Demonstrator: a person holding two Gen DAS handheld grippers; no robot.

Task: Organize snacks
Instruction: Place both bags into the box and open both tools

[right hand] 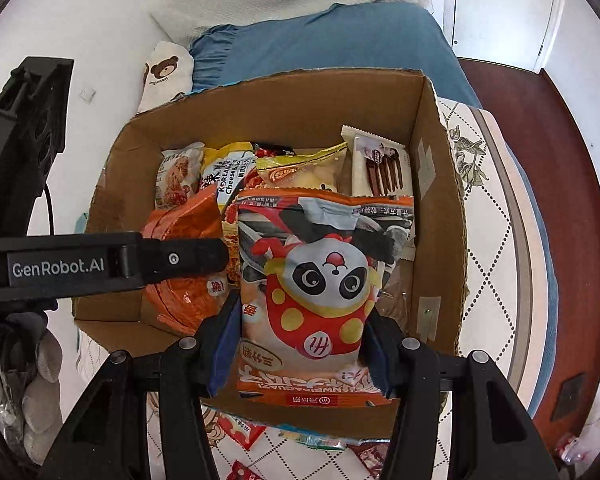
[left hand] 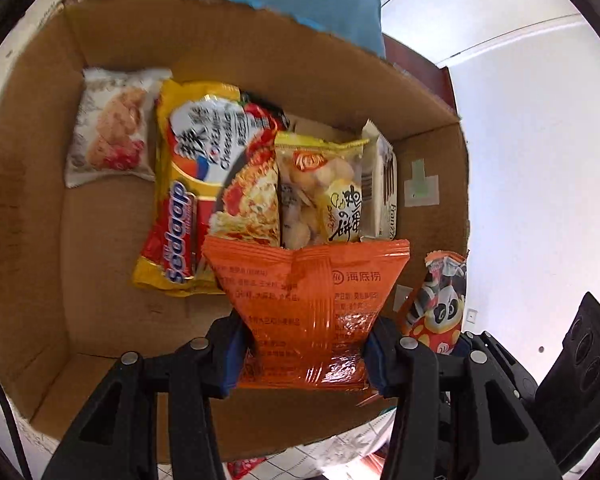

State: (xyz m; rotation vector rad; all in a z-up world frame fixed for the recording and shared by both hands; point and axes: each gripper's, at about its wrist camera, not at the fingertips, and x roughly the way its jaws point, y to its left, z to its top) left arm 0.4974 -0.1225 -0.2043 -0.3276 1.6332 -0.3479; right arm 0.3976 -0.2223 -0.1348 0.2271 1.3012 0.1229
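Observation:
An open cardboard box (left hand: 32,216) (right hand: 440,216) holds several snack packets: a white biscuit pack (left hand: 108,136), a yellow noodle pack (left hand: 204,184), a yellow cookie bag (left hand: 320,188) and a chocolate-stick pack (right hand: 384,164). My left gripper (left hand: 304,348) is shut on an orange foil packet (left hand: 312,304), held over the box's near side. My right gripper (right hand: 300,344) is shut on a panda snack bag (right hand: 320,288), also above the box, to the right of the orange packet (right hand: 180,232). The panda bag (left hand: 440,300) shows at the right in the left wrist view.
The box sits on a quilted patterned cloth (right hand: 496,240). A blue pillow (right hand: 320,48) and a bear-print cushion (right hand: 164,72) lie behind it. Loose red packets (right hand: 240,428) lie on the cloth by the box's near wall. Dark wood floor (right hand: 572,184) is at the right.

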